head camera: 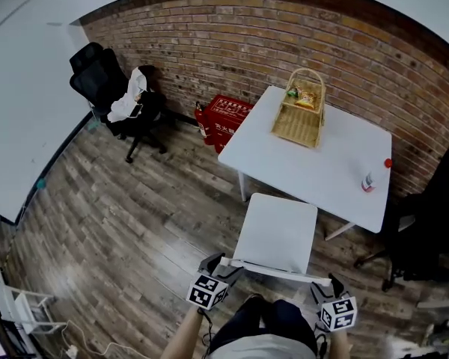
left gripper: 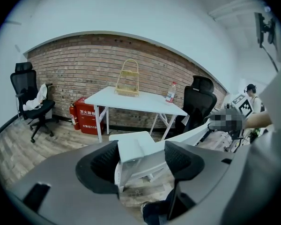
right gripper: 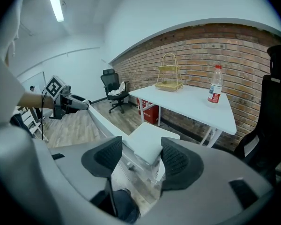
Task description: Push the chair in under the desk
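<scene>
While our left gripper [head camera: 224, 268] and right gripper [head camera: 331, 282] clamp fingers on the chair [head camera: 277, 234] backrest's corners, its seat stands at the bench [head camera: 314, 163] edge, seemingly not yet under.

A brick wall [head camera: 232, 43] backs a wood-plank floor [head camera: 135, 215] and black office chair [head camera: 103, 87].

Office with white desk [head camera: 299, 159], black swivel chair [head camera: 97, 81].
</scene>
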`<state>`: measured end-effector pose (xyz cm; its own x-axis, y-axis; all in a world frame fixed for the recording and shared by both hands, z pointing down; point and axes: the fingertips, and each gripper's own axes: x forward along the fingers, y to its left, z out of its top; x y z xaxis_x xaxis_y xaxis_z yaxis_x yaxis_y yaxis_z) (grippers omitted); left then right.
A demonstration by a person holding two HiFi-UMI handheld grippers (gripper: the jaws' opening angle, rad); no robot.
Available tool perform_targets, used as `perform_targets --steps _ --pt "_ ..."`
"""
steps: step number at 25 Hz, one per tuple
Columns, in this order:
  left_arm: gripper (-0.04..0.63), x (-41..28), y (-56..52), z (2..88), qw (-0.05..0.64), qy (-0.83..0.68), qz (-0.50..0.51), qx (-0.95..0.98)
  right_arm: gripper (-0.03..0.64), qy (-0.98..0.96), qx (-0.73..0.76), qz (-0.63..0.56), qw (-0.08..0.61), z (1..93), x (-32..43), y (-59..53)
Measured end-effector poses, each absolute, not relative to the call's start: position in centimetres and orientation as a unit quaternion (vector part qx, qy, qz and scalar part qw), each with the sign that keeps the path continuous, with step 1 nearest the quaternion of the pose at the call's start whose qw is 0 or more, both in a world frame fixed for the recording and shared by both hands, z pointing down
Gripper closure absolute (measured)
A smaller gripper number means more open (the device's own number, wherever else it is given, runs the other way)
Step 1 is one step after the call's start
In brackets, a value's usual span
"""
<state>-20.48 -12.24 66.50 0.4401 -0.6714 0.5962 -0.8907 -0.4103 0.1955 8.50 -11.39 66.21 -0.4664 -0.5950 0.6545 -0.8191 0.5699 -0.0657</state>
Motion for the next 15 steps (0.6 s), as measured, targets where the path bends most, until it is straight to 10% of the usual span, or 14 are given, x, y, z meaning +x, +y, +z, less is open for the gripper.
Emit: perform_targets --steps 15 --pt "0.284 -20.4 -19.2 66.6 0.239 -0.457 0.226 0.827 0.35 -0.822 0.444 0.205 0.292 66.4 8.3 -16.3"
